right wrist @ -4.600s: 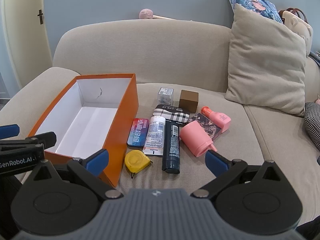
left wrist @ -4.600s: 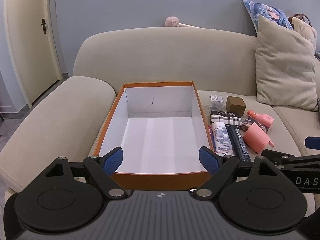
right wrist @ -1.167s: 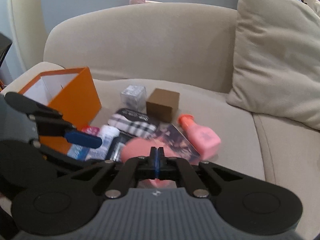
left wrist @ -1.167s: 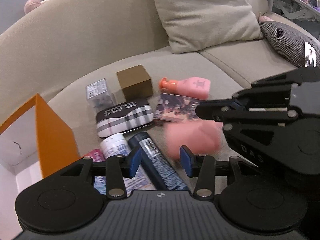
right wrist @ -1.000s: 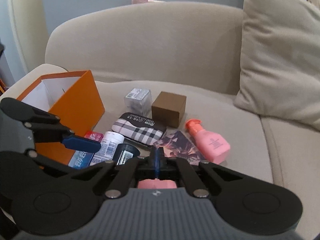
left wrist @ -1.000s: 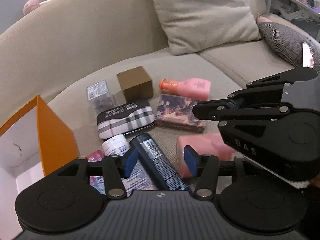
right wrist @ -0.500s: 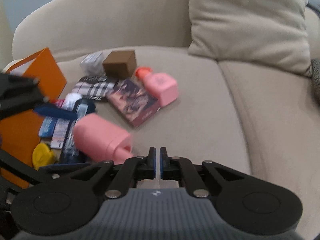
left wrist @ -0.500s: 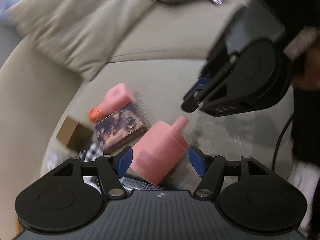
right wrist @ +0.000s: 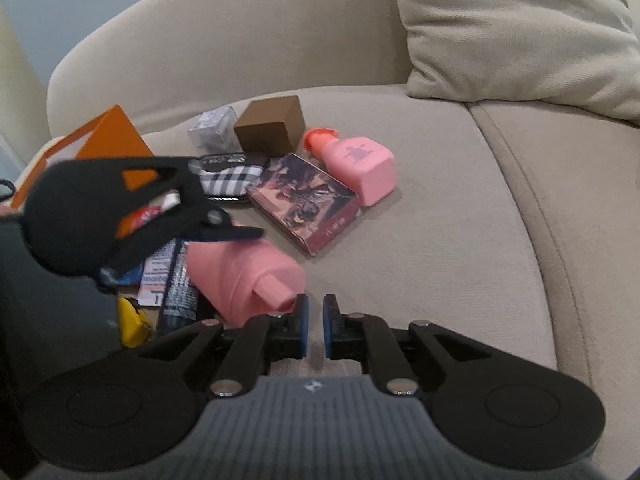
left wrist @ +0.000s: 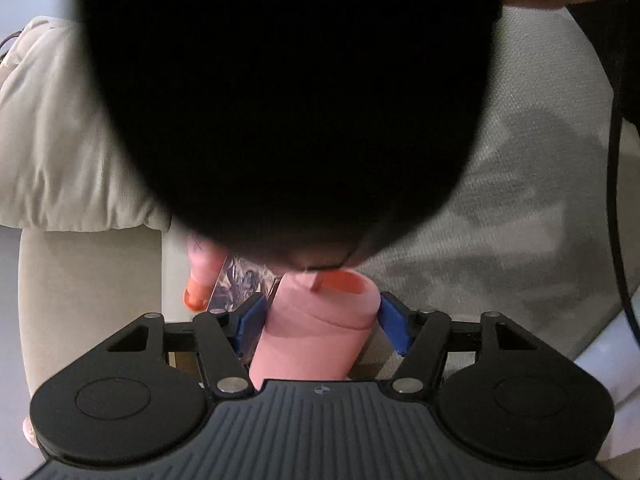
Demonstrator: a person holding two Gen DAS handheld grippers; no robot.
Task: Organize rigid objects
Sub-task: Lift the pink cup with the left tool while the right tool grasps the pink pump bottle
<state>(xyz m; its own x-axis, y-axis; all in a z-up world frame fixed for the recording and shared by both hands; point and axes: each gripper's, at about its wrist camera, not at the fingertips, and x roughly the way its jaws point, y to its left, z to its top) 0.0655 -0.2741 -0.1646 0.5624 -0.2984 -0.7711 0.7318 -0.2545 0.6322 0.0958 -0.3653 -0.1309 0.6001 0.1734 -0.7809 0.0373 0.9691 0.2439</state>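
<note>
A pink cup [right wrist: 240,276] lies on its side on the beige sofa seat [right wrist: 440,220], its spout toward my right gripper. In the left wrist view the pink cup [left wrist: 316,332] sits between the jaws of my left gripper [left wrist: 320,308], which are closing, and both blue pads touch its sides. From the right wrist view one finger [right wrist: 224,232] of the left gripper rests on top of the cup. My right gripper [right wrist: 312,312] is shut on nothing, just right of the spout. Its black body [left wrist: 280,100] blocks most of the left wrist view.
Behind the cup lie a patterned box [right wrist: 308,204], a pink bottle [right wrist: 360,164], a brown box [right wrist: 272,128], a plaid case [right wrist: 228,176] and a small clear box [right wrist: 212,132]. The orange box [right wrist: 108,136] stands at the left, and a cushion [right wrist: 520,28] leans at the back right.
My left gripper has rolled and come down over the pink cup, so its pads now sit against the cup's sides. The right gripper's body has come to fill the left wrist view.
</note>
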